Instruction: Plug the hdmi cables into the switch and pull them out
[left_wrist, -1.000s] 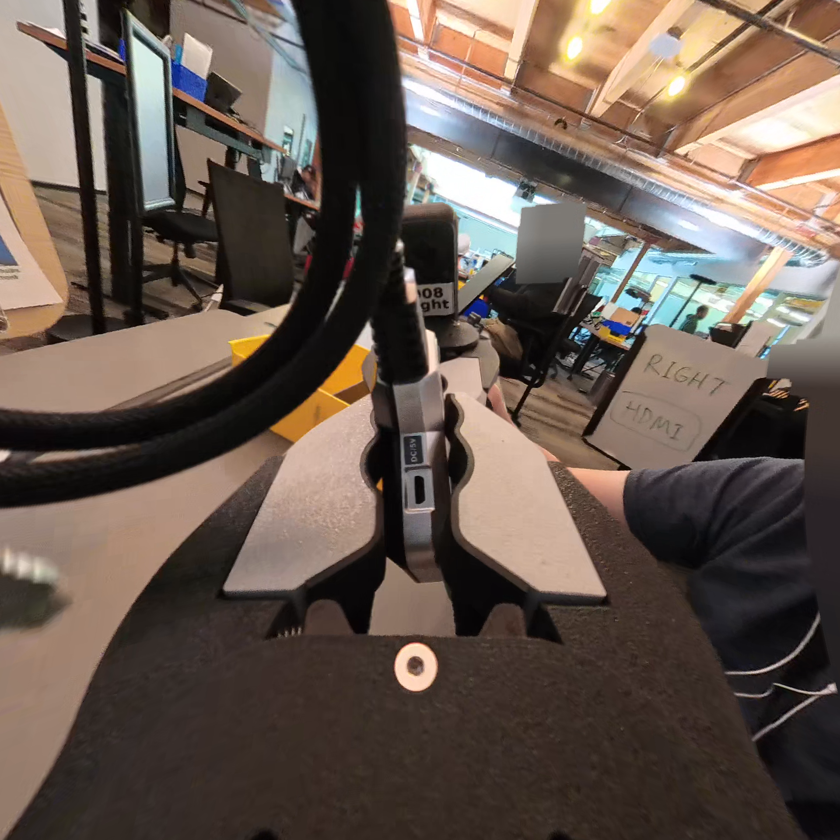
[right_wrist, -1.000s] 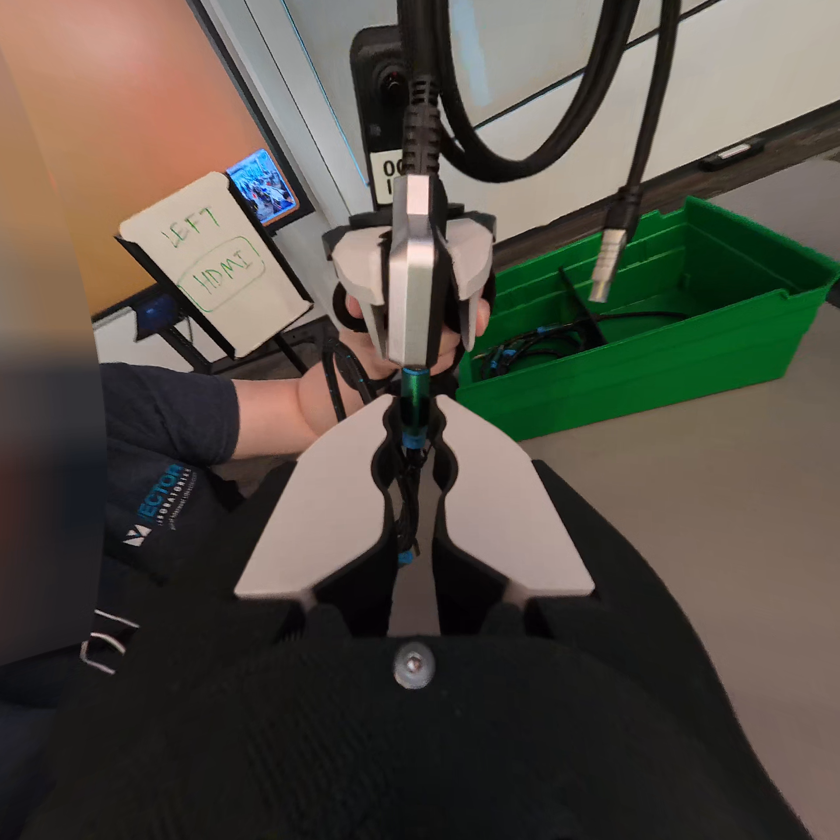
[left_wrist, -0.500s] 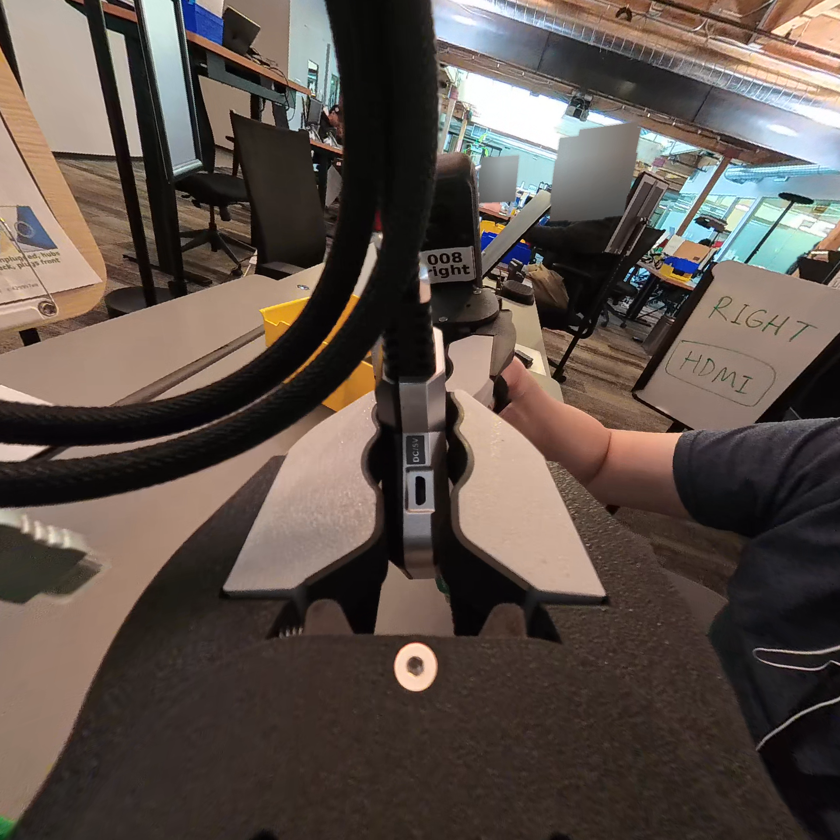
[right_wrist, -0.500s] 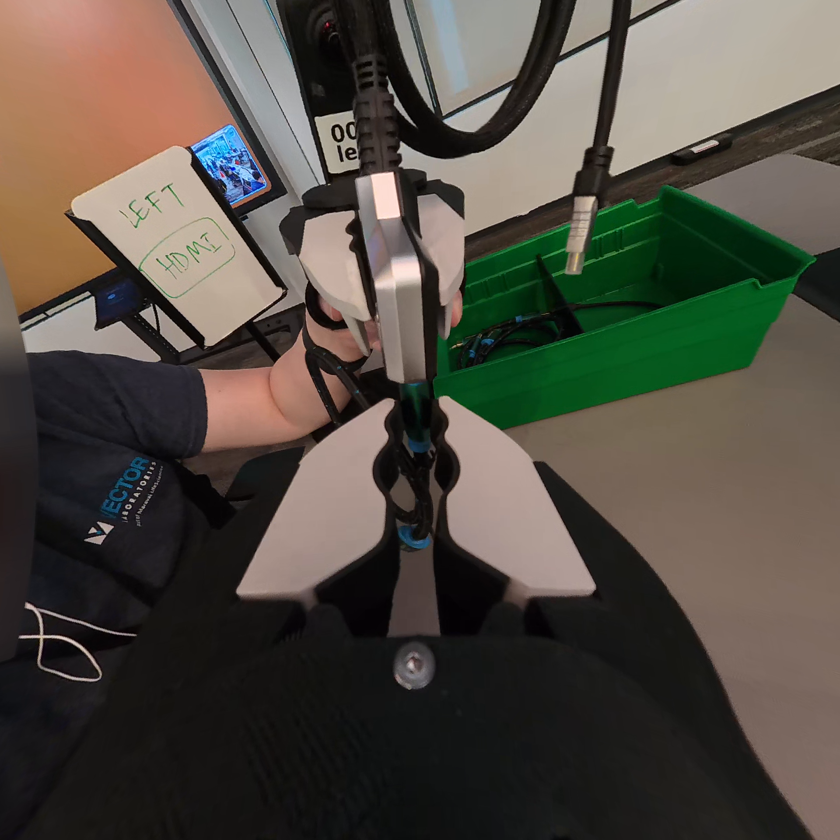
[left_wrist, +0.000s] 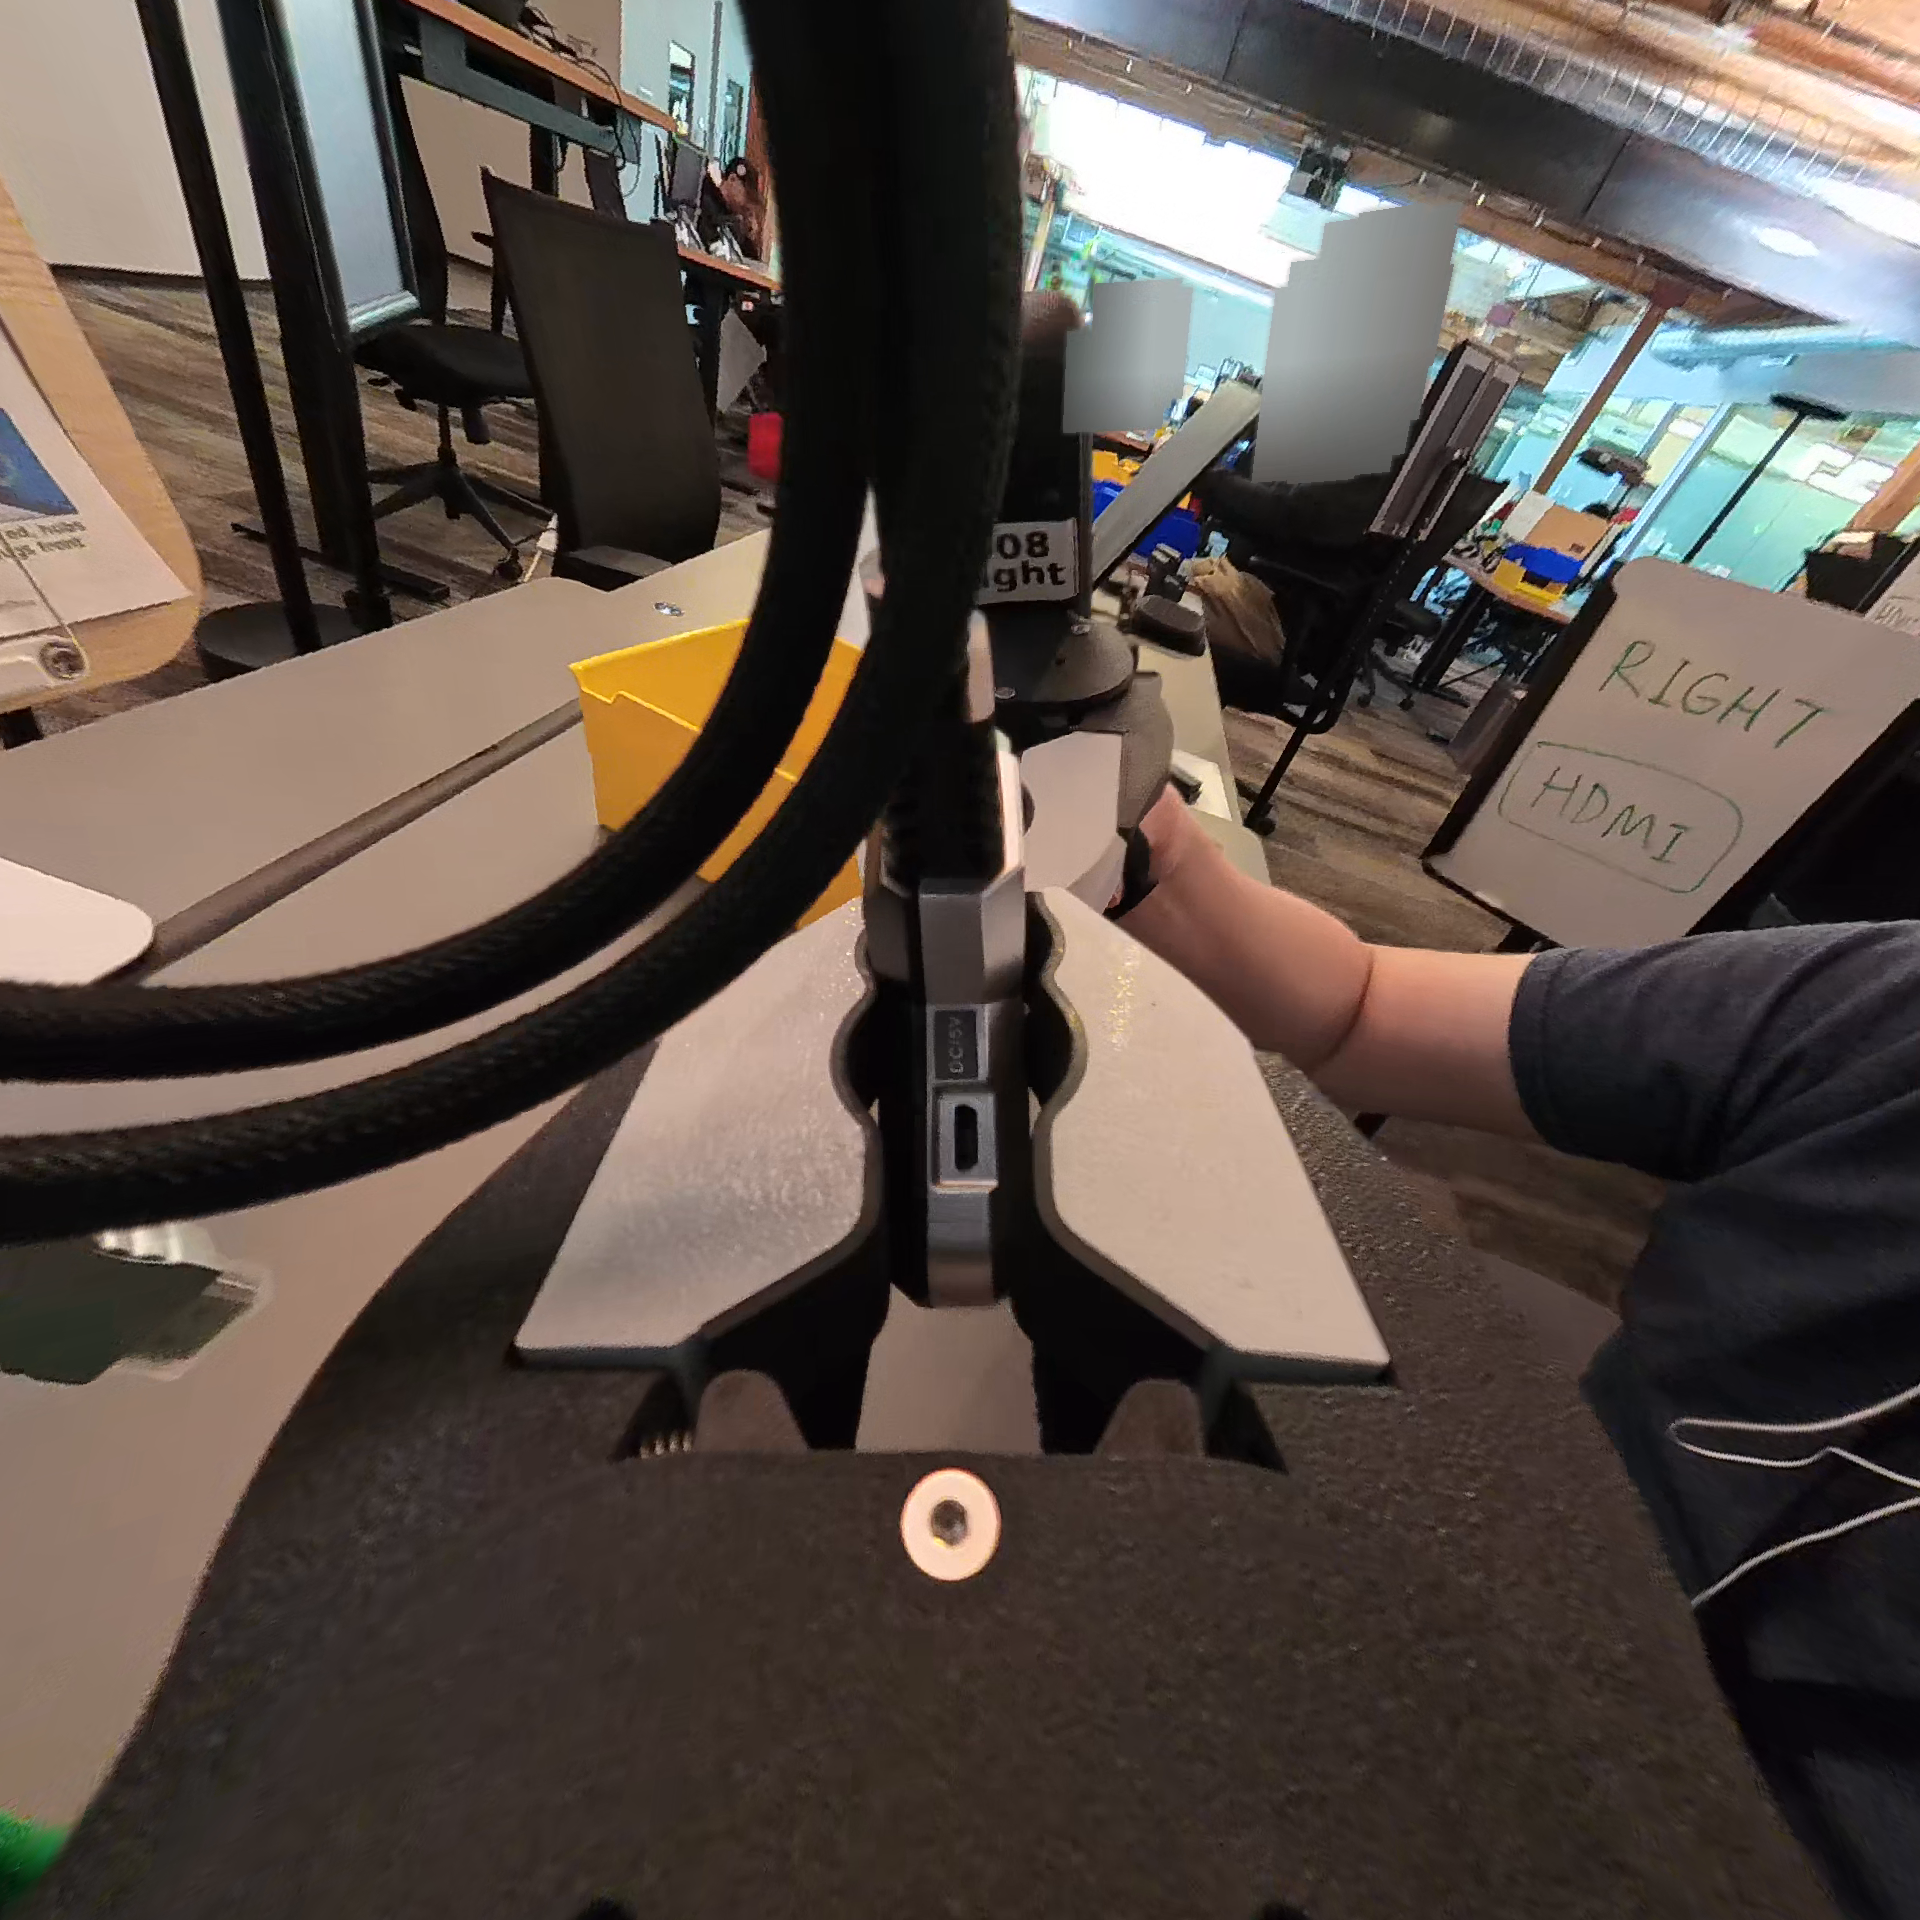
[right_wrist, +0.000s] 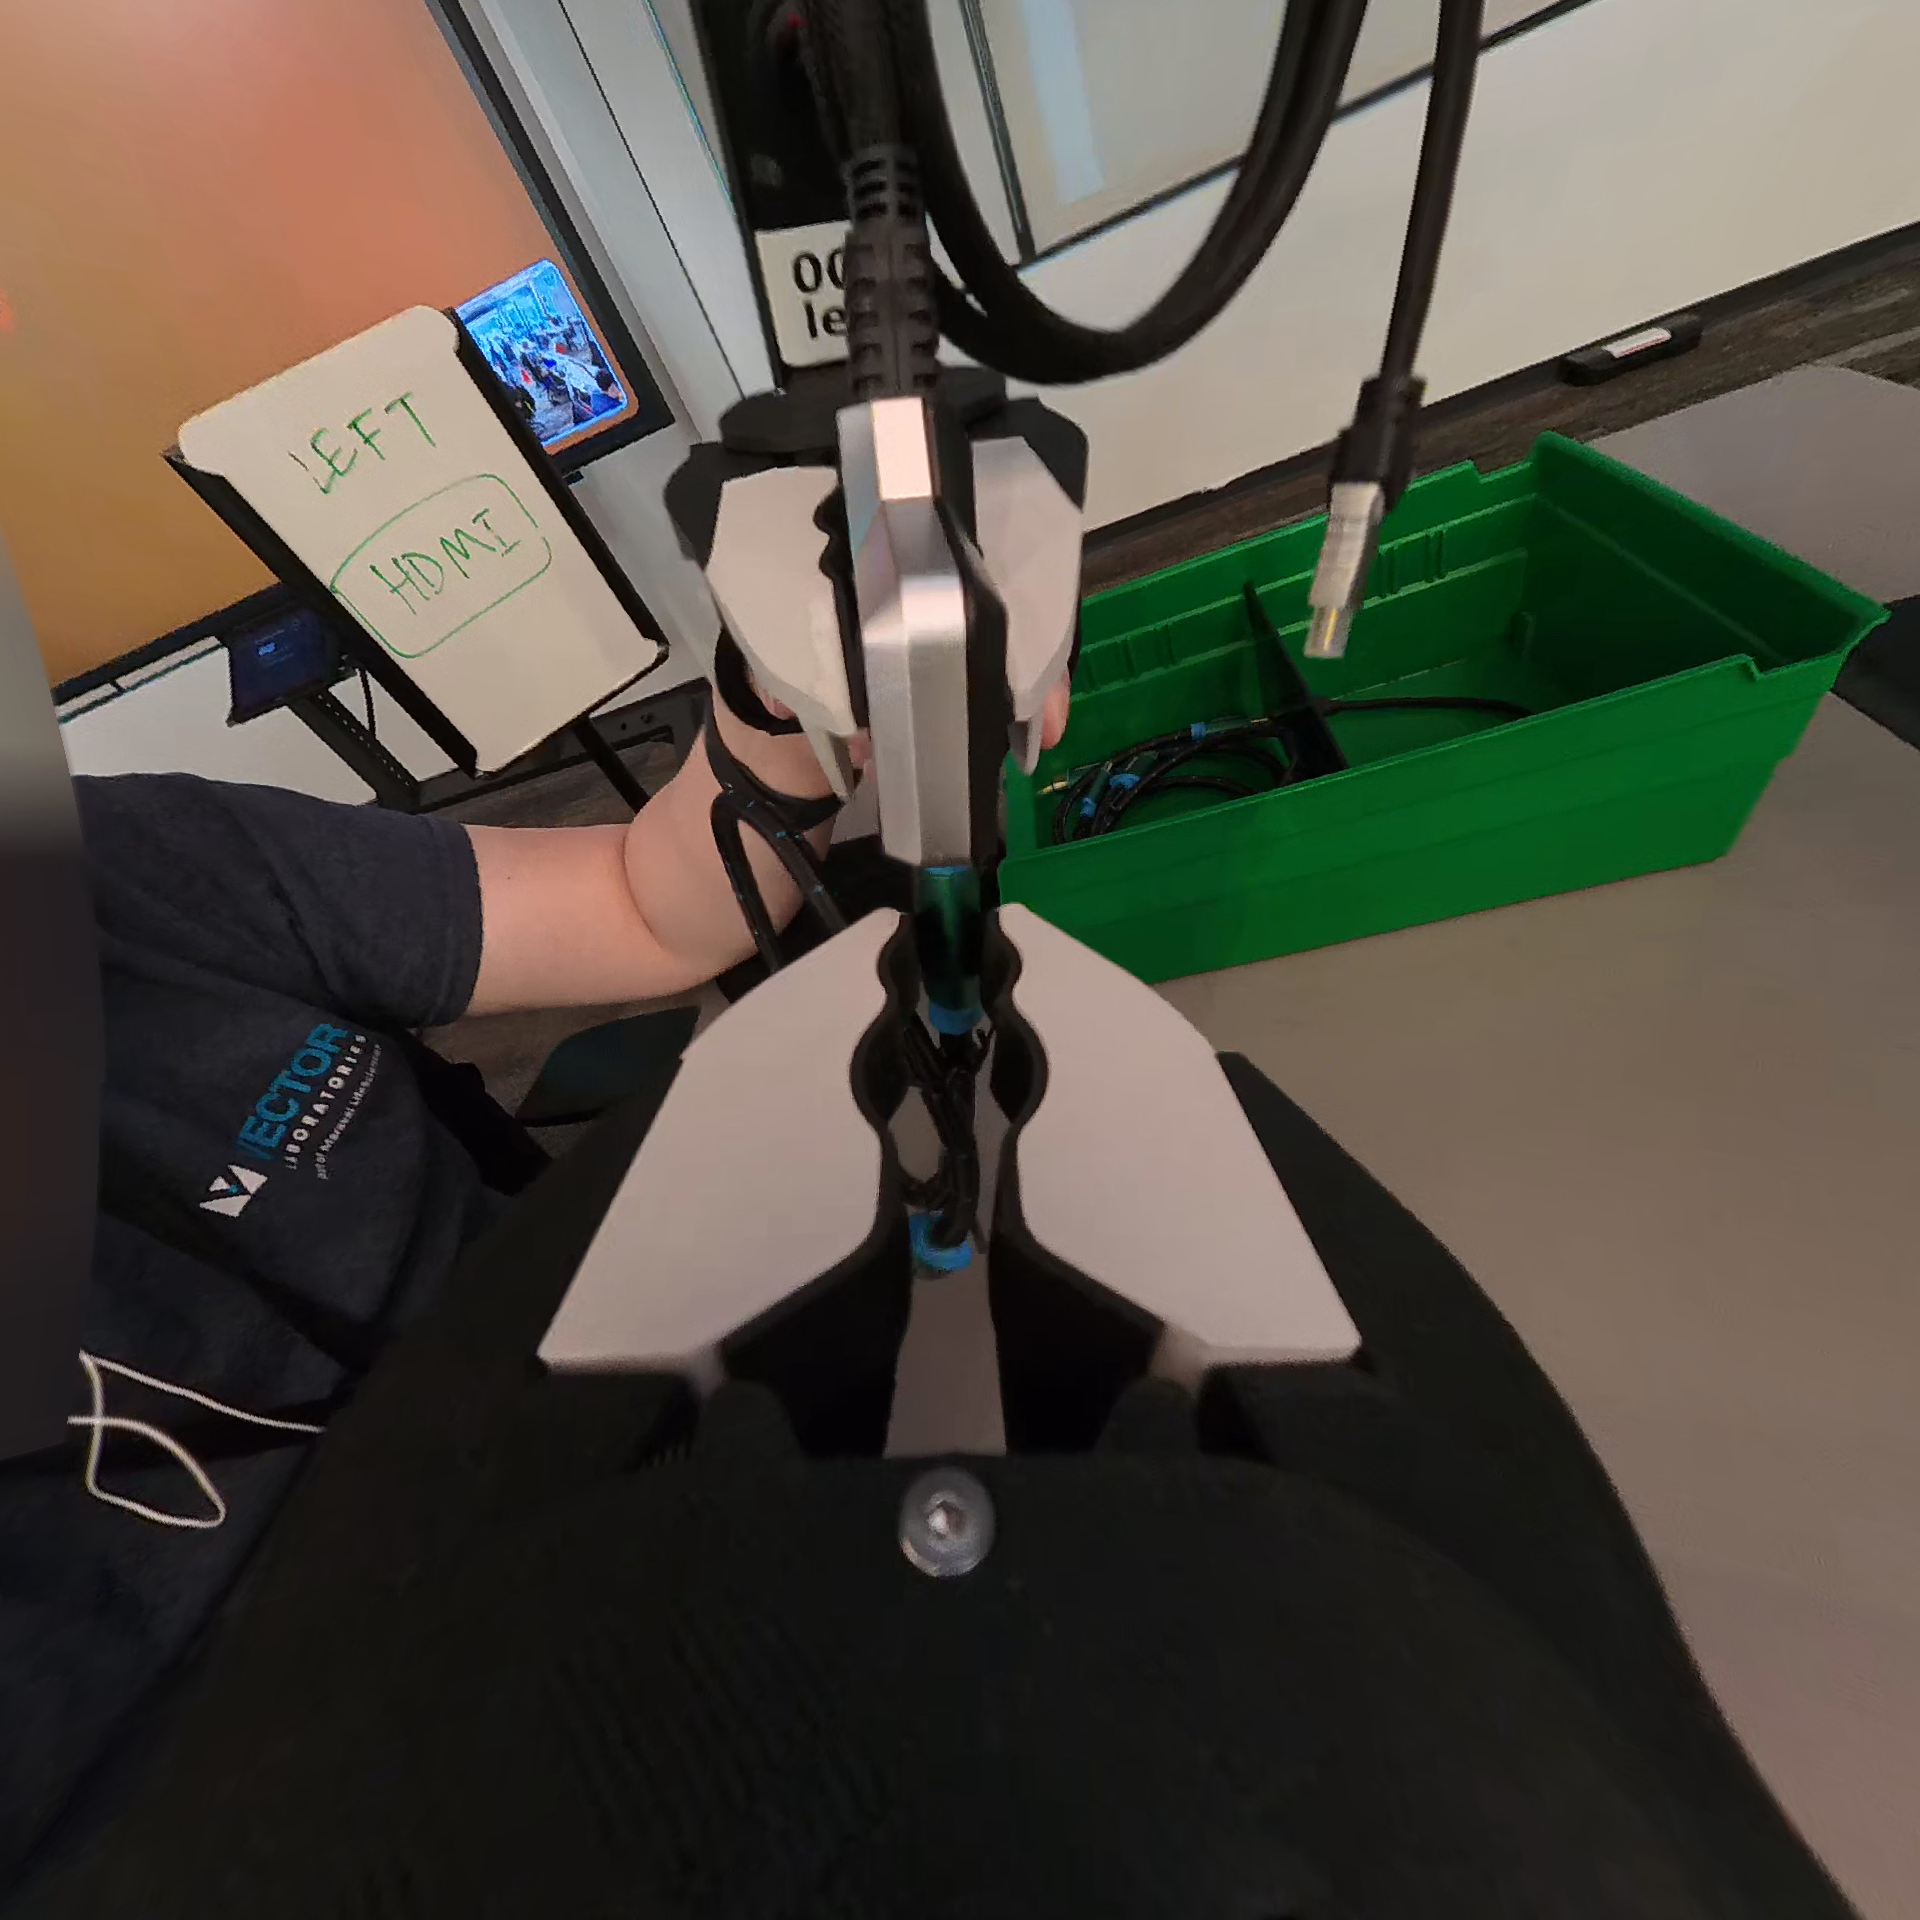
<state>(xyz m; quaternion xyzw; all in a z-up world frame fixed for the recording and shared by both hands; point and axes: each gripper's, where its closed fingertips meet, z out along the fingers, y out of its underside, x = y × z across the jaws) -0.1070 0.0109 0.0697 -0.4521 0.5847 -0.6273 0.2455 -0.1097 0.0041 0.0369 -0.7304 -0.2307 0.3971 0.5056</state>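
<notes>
Left claw (left_wrist: 951, 997) clamps upright switch (left_wrist: 958, 1122) edge-on.

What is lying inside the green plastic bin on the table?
Inside the green plastic bin, thin black cables with blue bands lie beside a black divider. The near wall hides the rest of the floor.

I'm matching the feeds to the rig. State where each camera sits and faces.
Left wrist view: on the left gripper, facing the right gripper and office; a forearm shows.
Right wrist view: on the right gripper, facing the left gripper and green bin; other forearm shows.
Shared: the switch, seen from opposite sides.
</notes>
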